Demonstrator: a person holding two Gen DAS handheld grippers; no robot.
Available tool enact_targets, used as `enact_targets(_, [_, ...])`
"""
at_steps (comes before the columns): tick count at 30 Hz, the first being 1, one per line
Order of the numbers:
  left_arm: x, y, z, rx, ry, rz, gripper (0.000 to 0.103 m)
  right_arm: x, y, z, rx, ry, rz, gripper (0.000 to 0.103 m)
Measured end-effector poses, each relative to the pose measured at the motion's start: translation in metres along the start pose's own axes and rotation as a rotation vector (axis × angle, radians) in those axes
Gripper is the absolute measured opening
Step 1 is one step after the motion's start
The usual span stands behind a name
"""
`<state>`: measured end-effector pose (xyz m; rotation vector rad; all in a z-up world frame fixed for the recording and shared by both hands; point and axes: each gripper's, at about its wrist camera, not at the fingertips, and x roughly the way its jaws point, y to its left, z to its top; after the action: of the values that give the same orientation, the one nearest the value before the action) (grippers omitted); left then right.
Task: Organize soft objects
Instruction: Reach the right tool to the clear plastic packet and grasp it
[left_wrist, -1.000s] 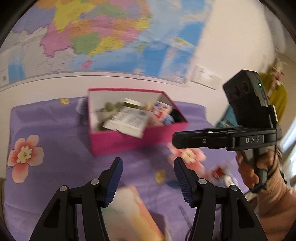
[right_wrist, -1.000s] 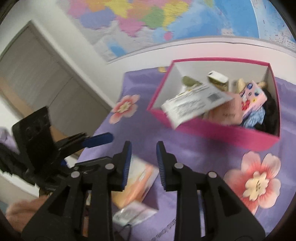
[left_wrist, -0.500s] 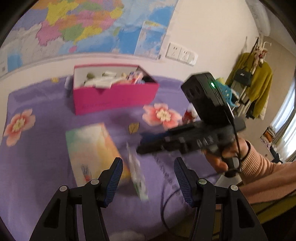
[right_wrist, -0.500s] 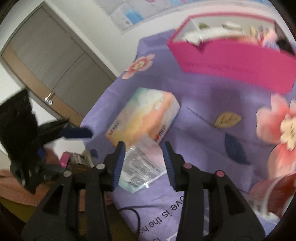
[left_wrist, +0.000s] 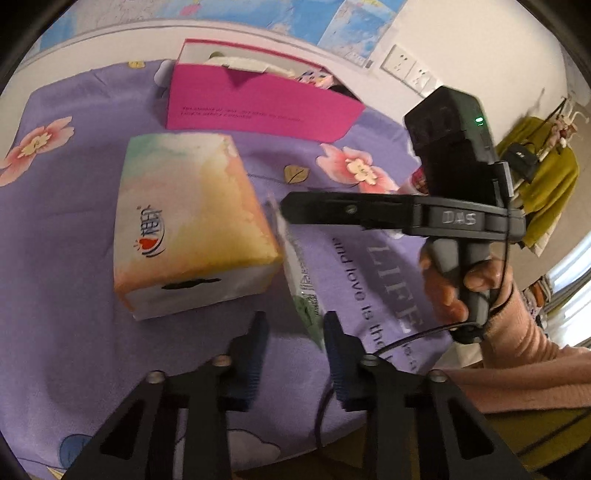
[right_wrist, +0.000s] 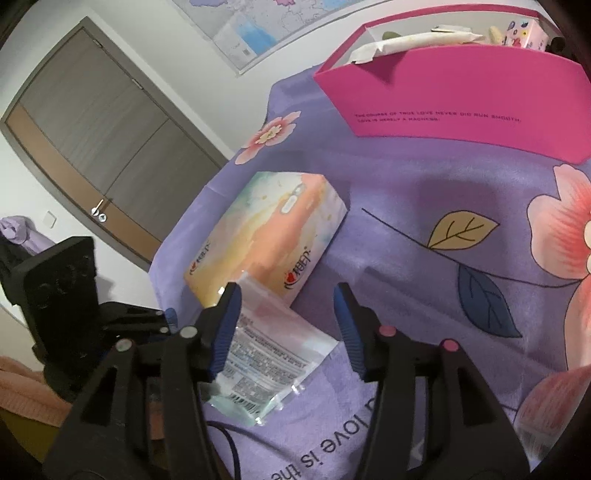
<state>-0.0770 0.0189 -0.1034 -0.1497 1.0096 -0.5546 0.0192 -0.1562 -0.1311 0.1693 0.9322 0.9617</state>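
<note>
A pastel tissue pack (left_wrist: 188, 218) (right_wrist: 266, 236) lies on the purple cloth. A clear wet-wipe packet (left_wrist: 301, 280) (right_wrist: 266, 362) leans against its near side. A pink box (left_wrist: 258, 99) (right_wrist: 454, 96) at the back holds several soft items. My left gripper (left_wrist: 293, 328) is open, its tips close to the packet's lower end. My right gripper (right_wrist: 288, 317) is open just above the packet; it also shows in the left wrist view (left_wrist: 291, 210), its fingers seen edge-on over the packet's top.
The table is covered by a purple flowered cloth (left_wrist: 74, 295) (right_wrist: 424, 206). A black cable (right_wrist: 225, 439) runs along the near edge. A small red and white item (left_wrist: 415, 181) lies at the right. A door (right_wrist: 96, 140) stands at the left.
Both grippers have drawn back from the pink box and dropped low toward the tissue pack and the packet. The right gripper's fingers have opened wider.
</note>
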Motion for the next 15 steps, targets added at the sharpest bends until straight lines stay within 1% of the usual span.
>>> enact_targets(2, [0.002,-0.001,-0.001,0.014,0.004,-0.014,0.015,0.000,-0.001,-0.001,-0.003,0.010,0.000,0.054])
enact_targets(4, [0.000,-0.003,-0.001,0.046,-0.010,-0.008,0.012,0.002,0.001,-0.003,-0.020,0.025,0.013,0.054])
enact_targets(5, [0.000,-0.002,0.000,0.051,-0.013,-0.009,0.012,0.002,0.002,-0.004,-0.034,0.038,0.010,0.054])
enact_targets(7, [0.000,0.002,0.000,0.038,-0.004,-0.039,0.012,0.004,0.008,-0.009,-0.069,0.068,0.004,0.054])
enact_targets(9, [0.002,0.006,0.000,0.027,0.001,-0.048,0.012,0.002,0.011,-0.016,-0.087,0.078,0.008,0.054])
enact_targets(11, [0.002,0.008,0.000,0.015,0.003,-0.062,0.012,-0.001,0.013,-0.023,-0.089,0.089,0.010,0.050])
enact_targets(12, [0.002,0.009,0.000,0.017,0.005,-0.062,0.012,-0.003,0.012,-0.027,-0.085,0.094,0.016,0.044])
enact_targets(15, [0.007,0.009,0.001,0.026,0.015,-0.051,0.012,-0.008,0.014,-0.037,-0.084,0.107,0.018,0.042])
